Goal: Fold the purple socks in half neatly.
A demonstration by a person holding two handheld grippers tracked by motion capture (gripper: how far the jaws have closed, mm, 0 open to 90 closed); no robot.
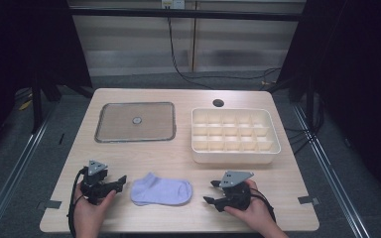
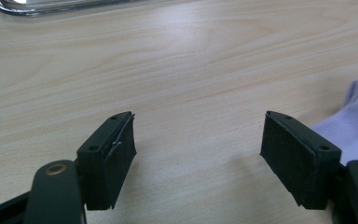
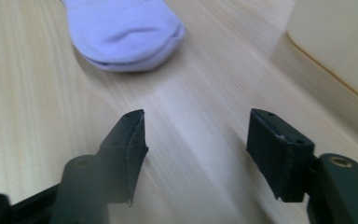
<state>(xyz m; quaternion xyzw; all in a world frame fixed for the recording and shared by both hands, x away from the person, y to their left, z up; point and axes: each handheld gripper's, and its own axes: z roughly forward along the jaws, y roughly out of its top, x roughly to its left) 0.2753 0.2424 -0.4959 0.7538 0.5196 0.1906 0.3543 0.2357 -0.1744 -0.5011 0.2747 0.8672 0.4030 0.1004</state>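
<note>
Pale wooden bench point(image 1: 178, 158) on grey floor, dark curtains either side. Left gripper point(image 1: 120, 181) and right gripper point(image 1: 211, 191) held low in a hand each, pointing inward, jaws apart and empty. One lilac sock point(image 1: 161, 191) flat between them at the near edge; beyond, one tray point(image 1: 135, 122), one divided box point(image 1: 234, 136)

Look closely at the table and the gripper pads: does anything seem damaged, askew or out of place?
Mostly tidy. One oddity: in the left gripper view, the left-hand pad looks frayed and peeling at its edge. The sock lies flat, untouched.
</note>
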